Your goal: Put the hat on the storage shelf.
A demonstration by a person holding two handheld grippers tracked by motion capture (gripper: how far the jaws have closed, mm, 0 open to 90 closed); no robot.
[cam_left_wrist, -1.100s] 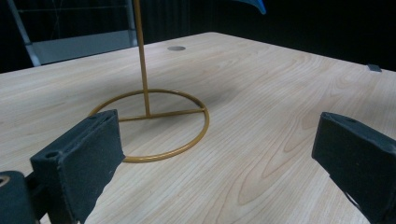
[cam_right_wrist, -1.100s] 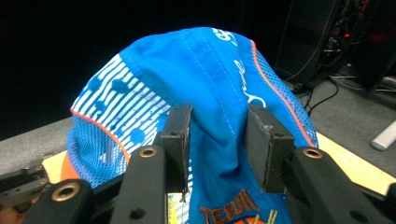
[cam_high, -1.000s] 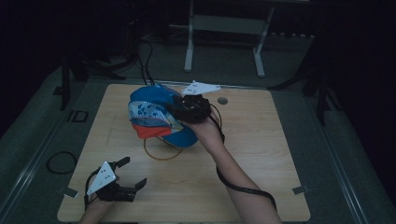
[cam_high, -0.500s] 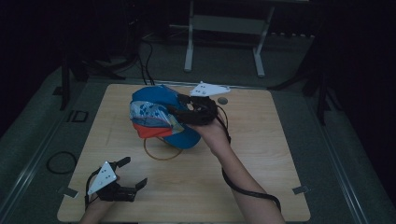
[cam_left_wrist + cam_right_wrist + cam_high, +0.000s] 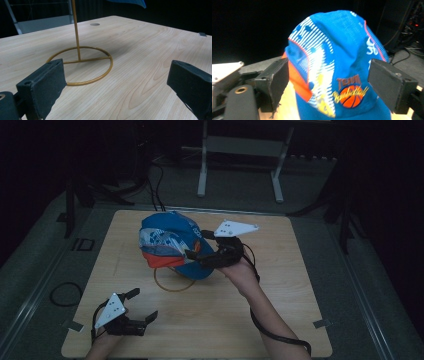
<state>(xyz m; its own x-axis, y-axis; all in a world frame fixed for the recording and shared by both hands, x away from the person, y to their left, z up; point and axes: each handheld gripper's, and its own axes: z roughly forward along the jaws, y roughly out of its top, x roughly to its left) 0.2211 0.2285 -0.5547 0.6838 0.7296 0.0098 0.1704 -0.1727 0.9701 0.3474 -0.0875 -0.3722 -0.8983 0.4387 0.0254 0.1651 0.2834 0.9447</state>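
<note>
A blue cap (image 5: 167,242) with an orange brim and a basketball logo (image 5: 349,96) hangs on a gold wire stand, whose ring base (image 5: 172,284) lies on the wooden table (image 5: 280,295). My right gripper (image 5: 199,246) is open at the cap's right side. In the right gripper view the cap (image 5: 337,57) shows between and beyond the two pads (image 5: 274,80). Whether they touch it I cannot tell. My left gripper (image 5: 144,304) rests open near the table's front left, with nothing in it. It faces the ring base (image 5: 80,65) and the stand's pole (image 5: 76,30).
A small round grommet (image 5: 94,24) sits in the tabletop behind the stand. A black cable (image 5: 272,332) trails from the right gripper along the forearm. Past the table's far edge stand a metal frame (image 5: 240,150) and cables on the dark floor.
My right gripper has slid down from the cap's top to its right side, and its plate has swung right. The cap stays on the stand. The left gripper has barely moved.
</note>
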